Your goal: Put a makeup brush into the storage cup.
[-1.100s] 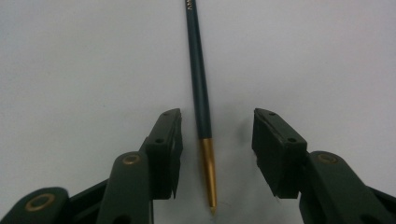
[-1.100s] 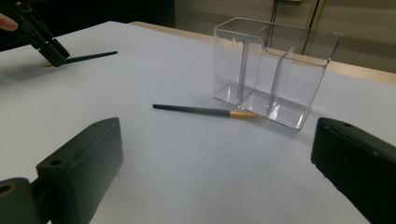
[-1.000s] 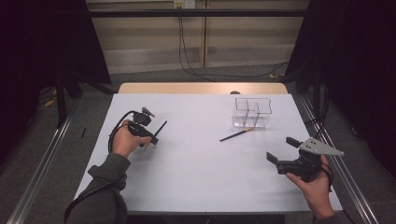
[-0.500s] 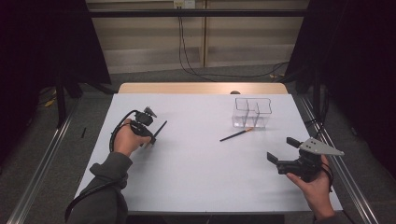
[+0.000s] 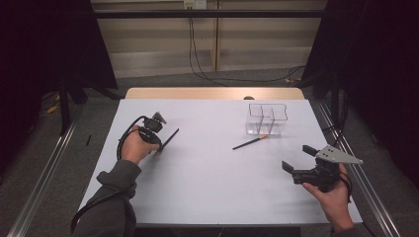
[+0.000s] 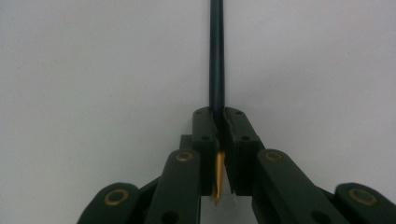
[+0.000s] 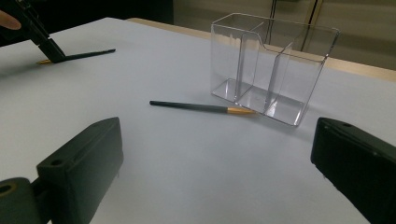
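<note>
Nearest the person, the right gripper [image 5: 298, 159] rests low on the white desk [image 5: 207, 187], its jaws wide apart and holding nothing. Farther left, the left gripper [image 5: 159, 146] has just been closing its jaws, now clamped on a black pencil [image 6: 216, 56] lying on the desk. Beyond, a second pencil [image 5: 250, 143] lies touching a clear organiser [image 5: 267, 118]. Behind the desk, grey floor, cables [image 5: 197, 54] and pale wall panels.
</note>
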`<state>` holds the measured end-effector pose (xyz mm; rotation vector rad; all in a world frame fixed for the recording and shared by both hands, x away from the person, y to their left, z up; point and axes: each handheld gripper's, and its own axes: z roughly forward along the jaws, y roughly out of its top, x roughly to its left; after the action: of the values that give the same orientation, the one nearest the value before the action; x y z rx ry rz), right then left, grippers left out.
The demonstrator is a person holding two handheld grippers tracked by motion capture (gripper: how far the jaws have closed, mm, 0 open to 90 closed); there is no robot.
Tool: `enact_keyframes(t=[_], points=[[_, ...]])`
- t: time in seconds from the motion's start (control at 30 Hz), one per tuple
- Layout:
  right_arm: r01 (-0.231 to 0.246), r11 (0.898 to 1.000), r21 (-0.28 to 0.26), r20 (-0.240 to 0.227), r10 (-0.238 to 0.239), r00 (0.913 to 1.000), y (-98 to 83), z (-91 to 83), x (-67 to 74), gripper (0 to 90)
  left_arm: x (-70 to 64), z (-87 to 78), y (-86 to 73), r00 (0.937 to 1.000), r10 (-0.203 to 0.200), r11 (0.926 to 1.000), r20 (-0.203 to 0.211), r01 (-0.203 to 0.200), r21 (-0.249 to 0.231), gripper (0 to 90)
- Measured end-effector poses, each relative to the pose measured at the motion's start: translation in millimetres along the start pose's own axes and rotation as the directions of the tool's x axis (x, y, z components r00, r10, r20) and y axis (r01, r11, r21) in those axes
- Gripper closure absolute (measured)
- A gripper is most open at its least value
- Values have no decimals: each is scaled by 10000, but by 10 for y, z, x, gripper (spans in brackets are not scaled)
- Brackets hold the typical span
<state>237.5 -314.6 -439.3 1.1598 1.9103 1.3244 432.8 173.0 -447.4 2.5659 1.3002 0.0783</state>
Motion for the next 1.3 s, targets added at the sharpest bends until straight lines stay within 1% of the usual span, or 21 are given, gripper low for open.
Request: enact_keyframes(t=[0.03,0.07,0.1,0.13,0.17,0.27,0.37,0.4,0.47,0.57,0.63,0.7,0.73,0.87,0.93,0.97,1.03,1.07,1.1,1.23,1.3], points=[[36,10000,-13,-3,-36,10000,0,3,0,19,-1,4,7,10000,14,10000,-10,-14,10,837],[20,10000,-8,-19,-20,10000,0,4,1,19,5,-6,14,9999,151,9997,-14,-151,216,838],[34,10000,-7,-20,-34,10000,0,5,1,19,-6,2,20,10000,63,9999,-32,-62,135,838],[34,10000,-11,-24,-34,10000,-1,7,1,19,-2,0,25,9998,204,9995,-48,-203,236,838],[18,10000,10,-16,-18,10000,-1,7,1,19,-13,5,24,10000,66,9998,-41,-66,169,838],[90,10000,29,-8,-90,10000,1,12,-2,19,-2,-3,25,9999,162,9996,-58,-160,236,839],[85,9999,75,-49,-84,10000,-4,26,2,18,-7,-2,22,9999,118,9998,-60,-117,139,839],[104,9999,66,-60,-104,9999,-4,37,4,17,0,-8,15,9997,232,9997,-63,-231,120,840],[132,9999,70,-47,-132,9999,-3,37,3,17,1,-10,10,9997,234,9997,-41,-234,92,840],[89,9999,135,-62,-88,9999,0,47,12,17,4,-18,-11,9999,110,9999,33,-109,-42,840],[120,9997,201,-93,-118,9999,-5,56,14,17,1,-24,-26,9997,-19,9999,261,23,-135,840],[172,9996,204,-102,-170,9998,-8,61,13,17,-13,-30,-43,9995,28,9999,328,-24,-129,840],[93,9997,228,-117,-91,9999,-9,66,15,16,-15,-39,-60,9989,-14,9998,475,23,-189,840],[182,9996,219,-122,-179,9998,-4,71,14,16,-4,-71,-80,9989,37,9996,476,-23,-299,840],[160,9996,212,-126,-158,9998,-1,74,23,16,-11,-100,-91,9982,-24,9994,598,45,-350,840],[169,9996,222,-145,-166,9998,0,75,25,16,-15,-112,-95,9984,-3,9989,569,29,-463,840],[203,9995,237,-154,-199,9997,2,83,31,15,-15,-151,-97,9973,69,9987,736,-32,-506,840],[200,9995,249,-143,-197,9997,4,87,32,15,-34,-164,-98,9963,-148,9981,843,198,-584,840],[172,9995,266,-148,-168,9997,5,89,35,16,-25,-182,-97,9964,26,9985,845,20,-549,840],[241,9994,252,-174,-237,9996,7,103,39,16,-65,-211,-96,9947,-16,9974,1032,90,-711,841],[257,9993,273,-213,-252,9995,8,107,41,15,-79,-232,-94,9950,171,9976,980,-104,-690,841]])
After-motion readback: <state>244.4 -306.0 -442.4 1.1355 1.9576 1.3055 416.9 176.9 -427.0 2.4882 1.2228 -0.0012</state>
